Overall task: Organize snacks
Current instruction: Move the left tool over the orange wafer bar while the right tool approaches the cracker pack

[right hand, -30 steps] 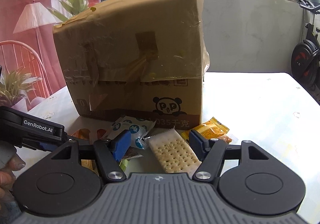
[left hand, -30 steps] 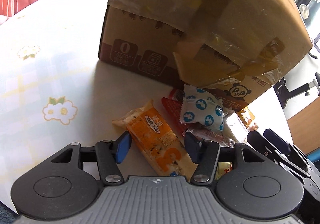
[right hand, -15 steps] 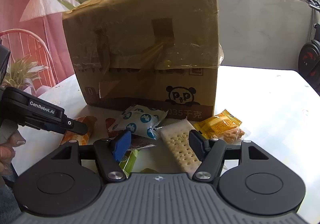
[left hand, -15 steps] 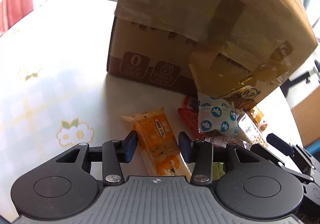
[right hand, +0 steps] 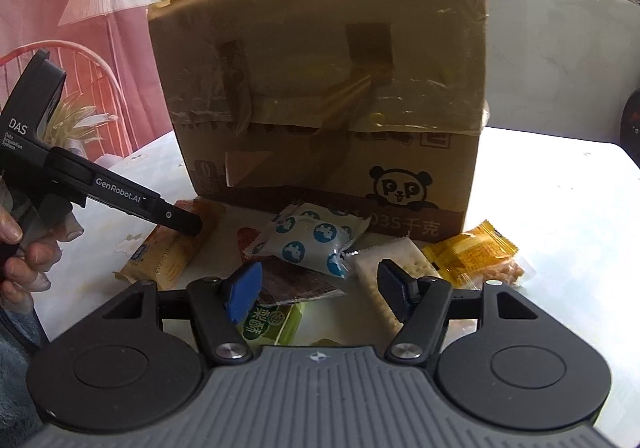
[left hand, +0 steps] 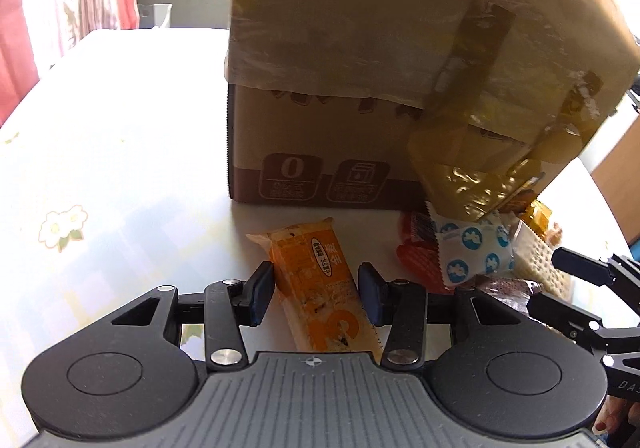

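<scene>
A long orange snack packet [left hand: 320, 284] lies on the table between the fingers of my left gripper [left hand: 316, 288]. The fingers stand close on either side of it, a narrow gap showing on each side. The packet also shows in the right wrist view [right hand: 176, 248], under the left gripper's tip. My right gripper [right hand: 320, 288] is open above a heap of snacks: a white packet with blue dots [right hand: 316, 244], a cracker pack [right hand: 392, 272], a brown wrapper [right hand: 296, 284], a green packet [right hand: 272, 324] and a yellow packet [right hand: 472, 256].
A tall taped cardboard box [right hand: 320, 99] stands right behind the snacks; it also shows in the left wrist view [left hand: 400, 67]. A red packet [left hand: 416, 252] lies by the dotted one. The flowered tablecloth [left hand: 100, 175] stretches left. A chair and lamp stand beyond the table.
My left gripper has narrowed around the orange packet and moved lower and closer to it. My right gripper has moved forward toward the snack heap and stayed open.
</scene>
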The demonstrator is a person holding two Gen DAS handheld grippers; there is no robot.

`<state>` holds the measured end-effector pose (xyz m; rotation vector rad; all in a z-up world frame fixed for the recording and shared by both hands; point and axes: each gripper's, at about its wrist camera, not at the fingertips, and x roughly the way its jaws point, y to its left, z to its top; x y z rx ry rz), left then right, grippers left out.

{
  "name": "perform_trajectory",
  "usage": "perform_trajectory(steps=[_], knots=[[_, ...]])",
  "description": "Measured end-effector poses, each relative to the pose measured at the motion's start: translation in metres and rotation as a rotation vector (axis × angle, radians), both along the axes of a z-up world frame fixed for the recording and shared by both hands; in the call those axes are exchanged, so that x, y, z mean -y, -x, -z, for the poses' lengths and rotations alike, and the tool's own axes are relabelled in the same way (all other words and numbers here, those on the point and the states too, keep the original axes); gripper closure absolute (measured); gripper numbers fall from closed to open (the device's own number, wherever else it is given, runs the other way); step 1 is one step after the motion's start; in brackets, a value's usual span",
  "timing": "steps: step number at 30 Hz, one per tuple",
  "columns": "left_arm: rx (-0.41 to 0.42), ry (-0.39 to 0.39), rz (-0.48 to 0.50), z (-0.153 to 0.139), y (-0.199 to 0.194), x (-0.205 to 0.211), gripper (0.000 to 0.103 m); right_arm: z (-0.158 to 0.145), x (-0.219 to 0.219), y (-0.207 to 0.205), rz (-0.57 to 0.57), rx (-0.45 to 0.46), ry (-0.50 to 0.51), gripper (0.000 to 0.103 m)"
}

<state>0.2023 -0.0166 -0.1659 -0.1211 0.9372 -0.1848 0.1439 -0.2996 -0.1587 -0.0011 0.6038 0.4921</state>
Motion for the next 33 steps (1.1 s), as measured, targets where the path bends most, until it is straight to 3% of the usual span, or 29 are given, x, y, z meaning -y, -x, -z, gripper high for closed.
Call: perform_trajectory(steps=[9,24,33], knots=[[0.051,0.019,-0.047,-0.004,0.03,0.008,0.048,0.008,-0.013,-0.021,-0.032,-0.063,0.018,0.039],[0.066,0.009,-0.032,0.006,0.052,0.006,0.048,0.016,-0.023,0.002,-0.029,-0.126,0.014,0.039],[0.078,0.014,-0.053,0.007,0.06,-0.009,0.048,0.01,-0.015,0.008,0.015,-0.08,-0.003,0.039]])
